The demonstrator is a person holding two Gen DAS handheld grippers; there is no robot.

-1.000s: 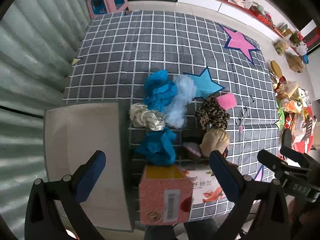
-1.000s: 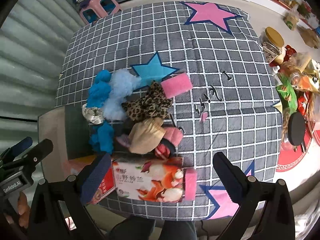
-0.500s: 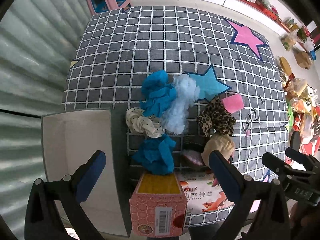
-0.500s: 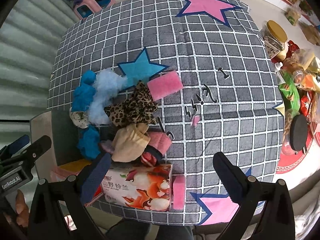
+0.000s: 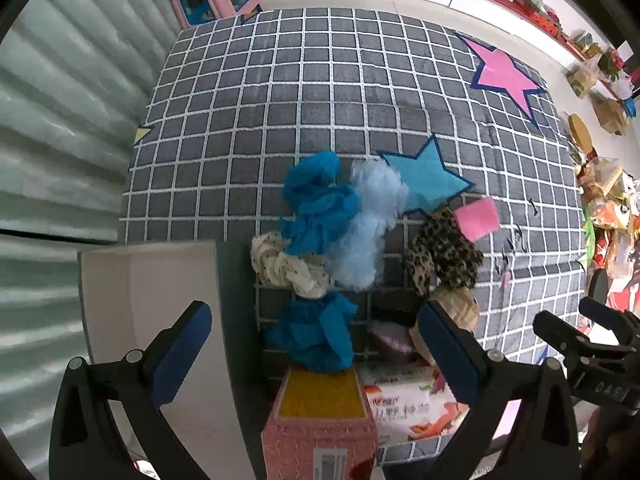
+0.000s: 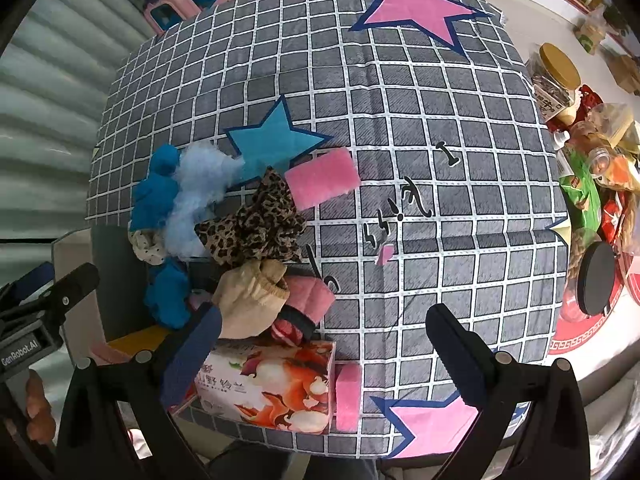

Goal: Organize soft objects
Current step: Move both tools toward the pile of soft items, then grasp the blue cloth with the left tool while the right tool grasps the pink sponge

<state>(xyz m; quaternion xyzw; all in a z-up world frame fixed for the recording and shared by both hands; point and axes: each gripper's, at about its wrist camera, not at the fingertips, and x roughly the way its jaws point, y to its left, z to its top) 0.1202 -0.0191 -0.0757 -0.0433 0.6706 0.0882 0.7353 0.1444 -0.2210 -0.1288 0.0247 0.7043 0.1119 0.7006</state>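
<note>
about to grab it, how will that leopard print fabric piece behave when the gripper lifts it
The leopard print fabric looks gathered and crumpled, so it will probably droop limply rather than hold shape. It seems light. It overlaps the beige cloth and touches the pink sponge, so lifting may drag or nudge them.

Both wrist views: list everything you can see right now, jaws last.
blue cloths: 2, bright blue, pile's left
fluffy cloth: 1, pale blue, beside blue star
leopard cloth: 1, pile middle
dotted cloth: 1, cream
beige cloth: 1, near tissue box
pink sponges: 2, one by leopard cloth, one by tissue box
tissue box: 1, near edge
pink carton: 1, yellow top
white bin: 1, left
left gripper: jaws open
right gripper: jaws open
</note>
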